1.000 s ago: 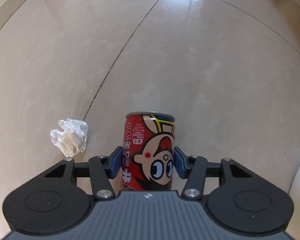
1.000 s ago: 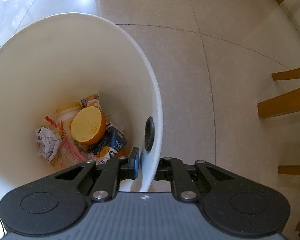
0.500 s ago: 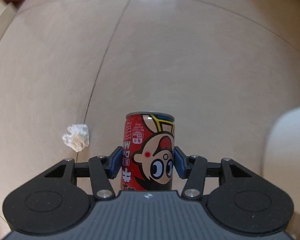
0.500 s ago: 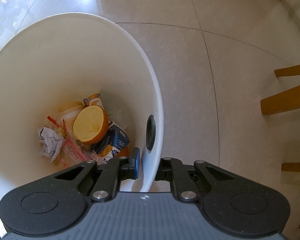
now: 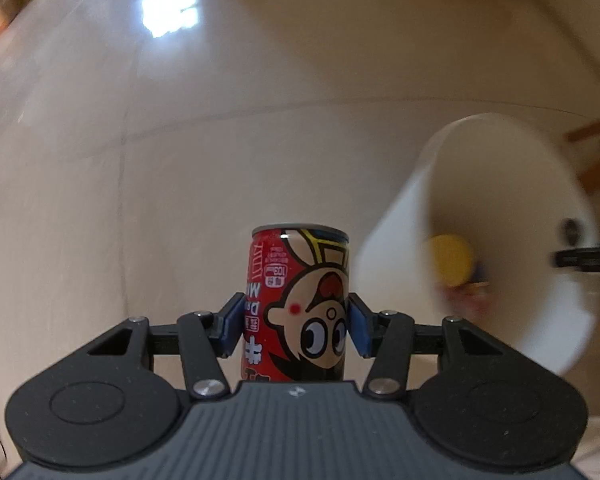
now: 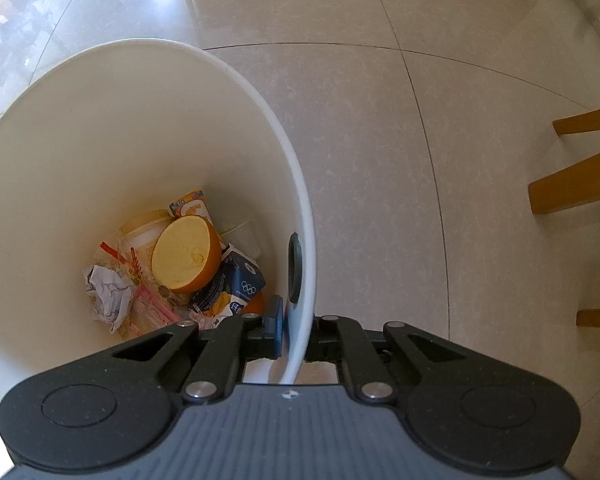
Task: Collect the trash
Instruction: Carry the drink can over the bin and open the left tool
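Note:
A red drink can (image 5: 300, 304) with a cartoon face stands upright between the blue pads of my left gripper (image 5: 296, 326), which is shut on it, high above the floor. To its right the white bin (image 5: 496, 208) shows blurred. In the right wrist view my right gripper (image 6: 296, 332) is shut on the rim of the white bin (image 6: 236, 92), one pad inside and one outside the wall. Inside lie a halved orange (image 6: 186, 254), a crumpled paper (image 6: 106, 294), a dark carton (image 6: 232, 284) and wrappers.
Beige floor tiles (image 6: 380, 160) spread around the bin. Wooden chair legs (image 6: 576, 184) stand at the right edge of the right wrist view. The right gripper's dark body (image 5: 588, 258) shows past the bin in the left wrist view.
My left gripper has risen with the can and swung toward the bin; the paper ball on the floor has left its view. The right gripper has closed fully onto the bin rim.

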`<move>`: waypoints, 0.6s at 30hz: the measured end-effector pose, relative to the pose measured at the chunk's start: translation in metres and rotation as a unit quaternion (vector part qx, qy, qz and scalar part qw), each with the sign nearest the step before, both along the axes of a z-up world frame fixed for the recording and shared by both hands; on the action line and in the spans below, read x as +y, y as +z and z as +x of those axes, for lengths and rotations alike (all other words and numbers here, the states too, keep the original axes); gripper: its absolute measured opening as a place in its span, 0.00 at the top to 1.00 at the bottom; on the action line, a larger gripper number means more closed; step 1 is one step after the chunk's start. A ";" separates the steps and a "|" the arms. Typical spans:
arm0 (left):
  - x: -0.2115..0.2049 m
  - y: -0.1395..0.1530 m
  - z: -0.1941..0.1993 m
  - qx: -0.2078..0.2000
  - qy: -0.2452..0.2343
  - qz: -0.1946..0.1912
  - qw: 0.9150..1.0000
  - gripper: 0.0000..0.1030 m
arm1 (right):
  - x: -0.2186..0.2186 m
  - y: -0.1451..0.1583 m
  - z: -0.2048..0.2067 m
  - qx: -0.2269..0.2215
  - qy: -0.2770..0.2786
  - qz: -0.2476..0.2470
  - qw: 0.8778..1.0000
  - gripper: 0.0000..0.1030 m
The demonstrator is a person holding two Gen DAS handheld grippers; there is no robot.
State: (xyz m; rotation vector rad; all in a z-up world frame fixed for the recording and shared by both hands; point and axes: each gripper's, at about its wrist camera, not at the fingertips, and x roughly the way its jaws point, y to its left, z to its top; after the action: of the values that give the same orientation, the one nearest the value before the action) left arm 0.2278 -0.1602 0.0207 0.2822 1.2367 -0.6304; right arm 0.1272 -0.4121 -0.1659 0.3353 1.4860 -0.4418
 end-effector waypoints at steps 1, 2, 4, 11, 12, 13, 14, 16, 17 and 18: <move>-0.010 0.013 -0.004 -0.004 -0.014 -0.008 1.000 0.49 | 0.000 0.000 0.000 0.000 -0.001 0.000 1.000 0.91; -0.018 0.022 -0.008 -0.008 -0.027 -0.017 0.999 0.49 | 0.000 0.000 0.000 0.000 -0.001 0.000 1.000 0.91; -0.037 0.039 -0.017 -0.015 -0.053 -0.031 0.998 0.49 | 0.000 0.000 0.000 0.000 -0.003 0.001 1.000 0.91; -0.091 0.047 -0.040 -0.006 -0.106 -0.053 0.993 0.49 | -0.002 0.000 0.000 -0.001 -0.005 0.004 1.000 0.91; -0.096 0.045 -0.042 -0.001 -0.110 -0.053 0.993 0.49 | -0.002 0.000 0.000 -0.002 -0.006 0.005 1.000 0.91; -0.099 0.044 -0.041 0.003 -0.113 -0.054 0.992 0.49 | -0.002 0.000 0.000 -0.002 -0.004 0.005 1.000 0.91; -0.100 0.043 -0.040 0.003 -0.116 -0.057 0.992 0.49 | -0.002 0.001 -0.001 -0.003 -0.003 0.005 1.000 0.91; -0.101 0.039 -0.041 0.007 -0.122 -0.057 0.991 0.43 | -0.002 0.001 -0.001 -0.003 -0.003 0.007 1.000 0.91; -0.101 0.038 -0.041 0.012 -0.120 -0.056 0.991 0.26 | -0.002 0.001 -0.001 -0.003 -0.003 0.007 1.000 0.91; -0.100 0.038 -0.040 0.011 -0.113 -0.057 0.992 0.16 | -0.002 0.000 -0.001 -0.003 -0.003 0.008 1.000 0.91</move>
State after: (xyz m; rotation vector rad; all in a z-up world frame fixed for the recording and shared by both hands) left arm 0.1883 -0.2602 0.0590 0.3230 1.1941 -0.8973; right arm 0.1264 -0.4146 -0.1654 0.3542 1.4828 -0.4339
